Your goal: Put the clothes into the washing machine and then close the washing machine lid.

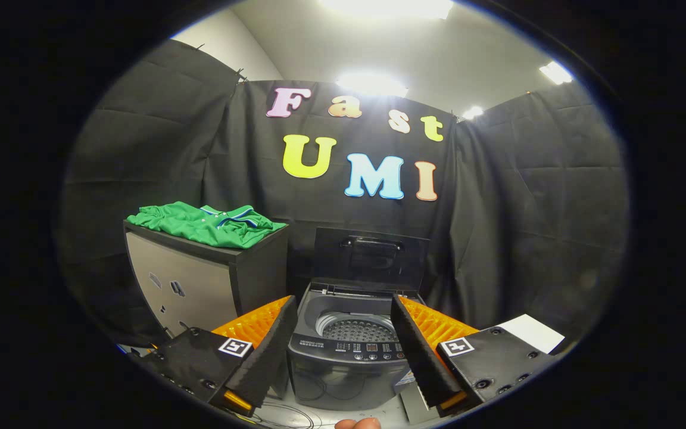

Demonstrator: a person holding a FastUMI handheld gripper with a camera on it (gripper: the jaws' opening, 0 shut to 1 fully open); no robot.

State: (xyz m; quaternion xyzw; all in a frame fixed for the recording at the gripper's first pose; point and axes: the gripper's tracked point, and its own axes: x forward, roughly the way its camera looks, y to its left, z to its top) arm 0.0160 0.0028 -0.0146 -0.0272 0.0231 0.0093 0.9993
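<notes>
OK — my tool is spread wide, nothing between its fingers. Washing machine sits bottom centre, framed by the fingers, lid standing upright, drum exposed. Green clothes lie folded on the cabinet at centre left — well apart from the tool.

Your camera rode on the claw and looked forward along its two fingers, which stood spread apart. It faced the booth's back wall straight on, from low and near, looking slightly down into the open washing machine just ahead between the fingers. The cabinet with the green shirt sat further back, left of the machine.
</notes>
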